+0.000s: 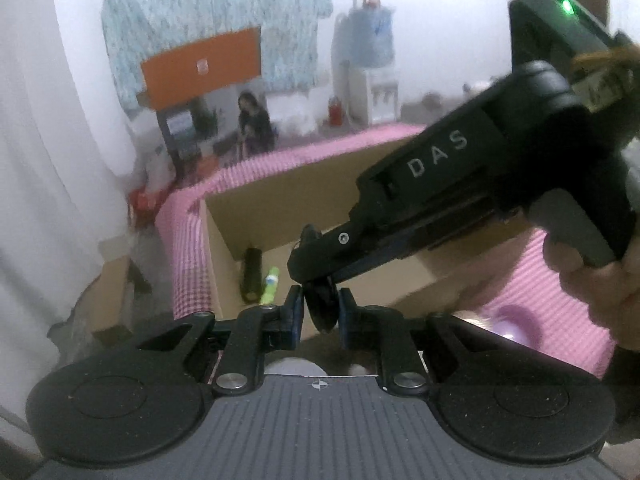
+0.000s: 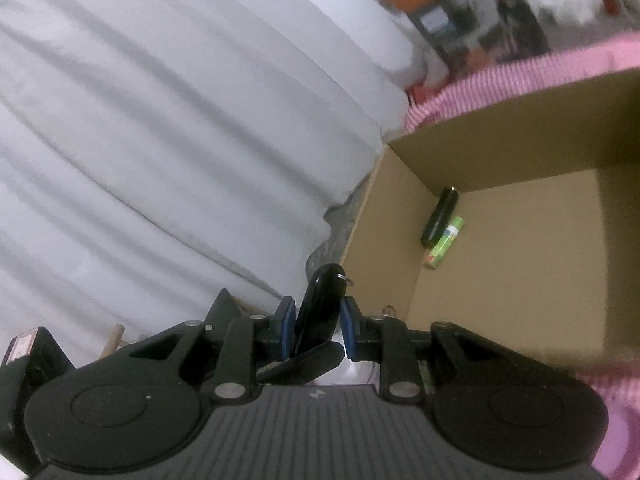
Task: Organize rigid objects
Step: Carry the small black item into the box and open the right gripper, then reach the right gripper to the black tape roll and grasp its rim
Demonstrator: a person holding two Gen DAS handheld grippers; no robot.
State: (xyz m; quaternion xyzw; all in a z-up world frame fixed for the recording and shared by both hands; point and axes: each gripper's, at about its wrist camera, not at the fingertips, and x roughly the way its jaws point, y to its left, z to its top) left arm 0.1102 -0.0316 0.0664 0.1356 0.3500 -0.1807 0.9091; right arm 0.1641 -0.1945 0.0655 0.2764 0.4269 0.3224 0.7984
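A pink checked cloth [image 1: 180, 240] covers the table. A white curtain [image 2: 160, 120] hangs beside it. An orange board [image 1: 202, 66] stands far back.

A black glossy object [image 2: 318, 312] with a small metal ring at its tip is gripped between the blue-padded jaws of the right gripper [image 2: 318, 330]. In the open cardboard box [image 2: 500, 120], a black cylinder [image 2: 439, 216] and a green tube [image 2: 445, 247] are seen side by side in the corner.

Both wrist cams, roughly boxward [image 1: 256, 204].

White curtain [image 2: 160, 120] left; pink checked tablecloth [image 1: 552, 292]; water dispenser [image 1: 370, 76] against pale back wall [image 1: 440, 20].
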